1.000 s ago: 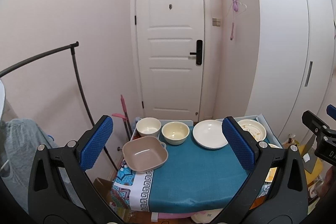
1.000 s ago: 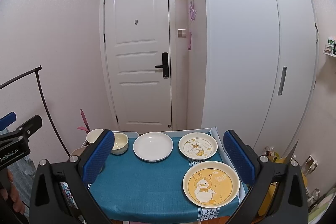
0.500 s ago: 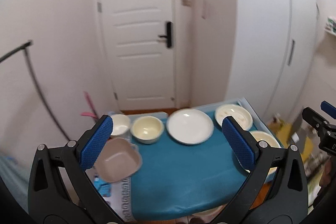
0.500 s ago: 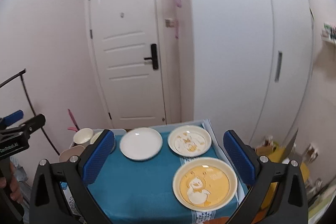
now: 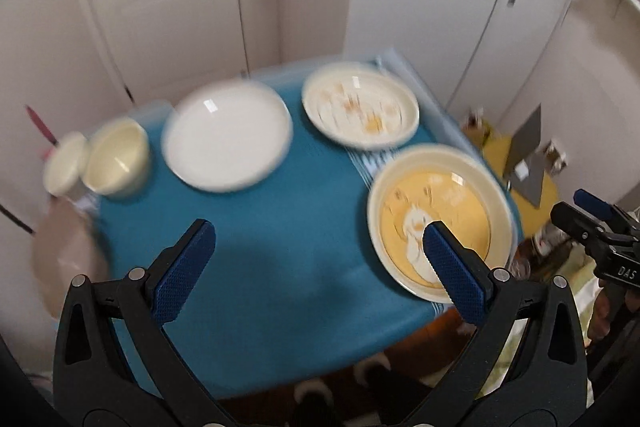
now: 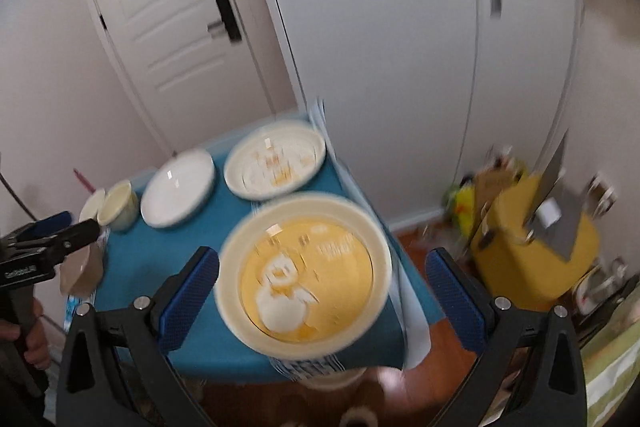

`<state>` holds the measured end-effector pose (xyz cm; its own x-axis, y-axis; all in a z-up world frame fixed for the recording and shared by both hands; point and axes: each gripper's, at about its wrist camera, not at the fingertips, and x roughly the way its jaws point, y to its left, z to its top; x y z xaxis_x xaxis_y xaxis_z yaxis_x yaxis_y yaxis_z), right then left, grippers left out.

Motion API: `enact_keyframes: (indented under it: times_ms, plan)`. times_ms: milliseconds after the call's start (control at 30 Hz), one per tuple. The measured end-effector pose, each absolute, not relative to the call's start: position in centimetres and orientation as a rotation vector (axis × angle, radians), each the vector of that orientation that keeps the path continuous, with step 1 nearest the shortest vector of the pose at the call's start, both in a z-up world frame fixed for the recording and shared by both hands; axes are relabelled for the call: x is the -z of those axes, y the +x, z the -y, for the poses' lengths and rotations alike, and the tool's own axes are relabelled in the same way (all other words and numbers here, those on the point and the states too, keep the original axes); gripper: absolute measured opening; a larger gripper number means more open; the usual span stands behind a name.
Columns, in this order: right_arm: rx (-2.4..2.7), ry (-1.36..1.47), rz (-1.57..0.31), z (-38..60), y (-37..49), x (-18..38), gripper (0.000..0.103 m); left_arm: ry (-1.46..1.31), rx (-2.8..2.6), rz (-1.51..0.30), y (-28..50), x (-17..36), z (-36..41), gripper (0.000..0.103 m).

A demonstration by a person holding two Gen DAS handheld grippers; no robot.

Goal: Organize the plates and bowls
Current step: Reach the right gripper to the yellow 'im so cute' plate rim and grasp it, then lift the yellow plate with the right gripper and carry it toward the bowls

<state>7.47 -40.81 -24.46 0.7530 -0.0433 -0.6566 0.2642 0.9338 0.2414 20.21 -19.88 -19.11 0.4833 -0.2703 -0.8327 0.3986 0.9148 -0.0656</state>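
the pictures are smeared with motion, so fine detail is lost. from the left wrist view, going left to right across the small table with the teal cloth (image 5: 280, 227): a brownish square dish (image 5: 68, 259) hangs at the left edge, then a small white round bowl (image 5: 66, 163) touching a cream round bowl (image 5: 116, 157), then a plain white round plate (image 5: 228, 137), then a white round plate with faint orange cartoon marks (image 5: 360, 105) at the far right corner, and nearest on the right a large cream-rimmed plate with a yellow centre and a white duck picture (image 5: 440, 211).

the left gripper (image 5: 316, 247) hangs above the bare cloth with its blue-padded fingers (image 5: 184, 271) spread wide, holding nothing and touching nothing; its right pad overlaps the yellow duck plate only in the line of sight.

in the right wrist view the left gripper shows at the left edge, with a hand (image 6: 28, 331) on its handle. the right gripper (image 6: 324, 291) is also spread wide and empty, its two blue fingers (image 6: 456, 303) framing the yellow duck plate, which sits at the near right corner of the table; whether either pad touches the rim cannot be told. to the right, on the floor, stands a yellow box-like thing (image 6: 532, 259).
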Motion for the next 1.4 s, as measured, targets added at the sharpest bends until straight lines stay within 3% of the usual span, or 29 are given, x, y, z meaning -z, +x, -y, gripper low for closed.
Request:
enact_keyframes:
  times_ms: [67,167,233,367,500,667,833,900,1400]
  plan:
    - [0.127,0.355,-0.761,42.2,8.2,26.6,0.1,0.157,0.409,-1.039,20.7,21.7,21.5,0.101]
    - [0.053,0.388,-0.845,44.1,9.2,29.5,0.084,0.154,0.387,-1.122,21.5,25.2,23.6,0.098]
    - [-0.018,0.427,-0.899,44.9,10.0,31.4,0.073,0.146,0.367,-1.171,22.0,27.1,24.3,0.09]
    - [-0.111,0.444,-0.979,45.8,11.7,34.1,0.063,0.113,0.338,-1.25,23.0,30.1,24.7,0.08]
    - [-0.159,0.447,-1.003,47.0,13.2,35.0,0.05,0.065,0.317,-1.311,23.5,32.2,25.2,0.067]
    - [-0.205,0.418,-1.011,47.8,15.2,35.0,0.034,0.066,0.323,-1.327,23.6,32.6,25.8,0.059]
    - [-0.196,0.398,-1.025,48.1,16.0,35.1,0.018,0.058,0.37,-1.332,23.7,32.3,26.8,0.028]
    - [-0.183,0.403,-1.033,48.5,16.1,35.3,0.012,0.063,0.39,-1.338,23.7,32.1,27.2,0.02]
    - [-0.165,0.377,-1.063,48.5,16.5,35.1,0.01,0.119,0.4,-1.356,24.2,31.9,29.1,0.018]
